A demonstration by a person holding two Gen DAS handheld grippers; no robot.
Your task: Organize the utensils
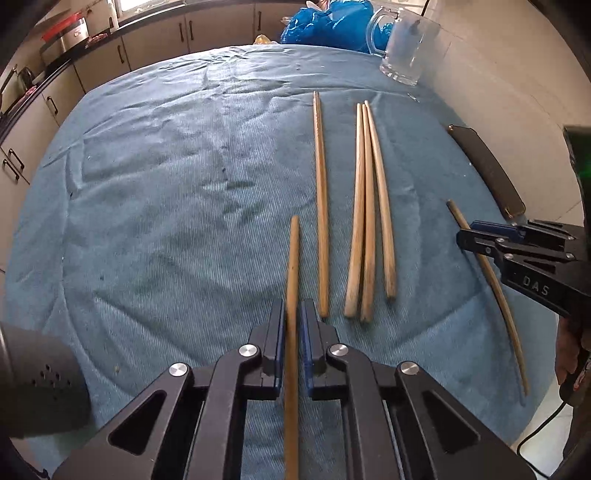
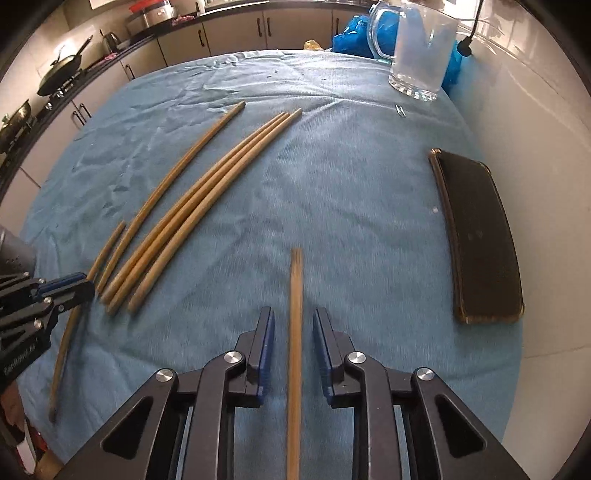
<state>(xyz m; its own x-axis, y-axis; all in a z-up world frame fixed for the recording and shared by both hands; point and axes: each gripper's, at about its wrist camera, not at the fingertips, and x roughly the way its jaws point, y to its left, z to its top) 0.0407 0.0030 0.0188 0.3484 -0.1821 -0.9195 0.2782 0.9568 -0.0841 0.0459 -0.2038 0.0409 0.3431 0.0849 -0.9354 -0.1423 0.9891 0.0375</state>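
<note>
Several wooden chopsticks lie on a blue cloth (image 1: 147, 184). My left gripper (image 1: 293, 314) is shut on one chopstick (image 1: 292, 266) that runs between its blue pads. It also shows in the right wrist view (image 2: 66, 332), with my left gripper (image 2: 79, 286) over it. A single chopstick (image 1: 320, 203) and a group of three (image 1: 369, 214) lie just right of it. My right gripper (image 2: 293, 325) is open, its jaws either side of another chopstick (image 2: 295, 332) without touching it. That chopstick (image 1: 491, 280) and my right gripper (image 1: 476, 236) show at the right of the left wrist view.
A glass mug (image 2: 421, 51) stands at the far right of the table, with blue plastic bags (image 1: 328, 22) behind it. A dark flat case (image 2: 476, 236) lies along the right edge by the white wall. Kitchen cabinets and a counter with pans (image 2: 59, 70) run behind.
</note>
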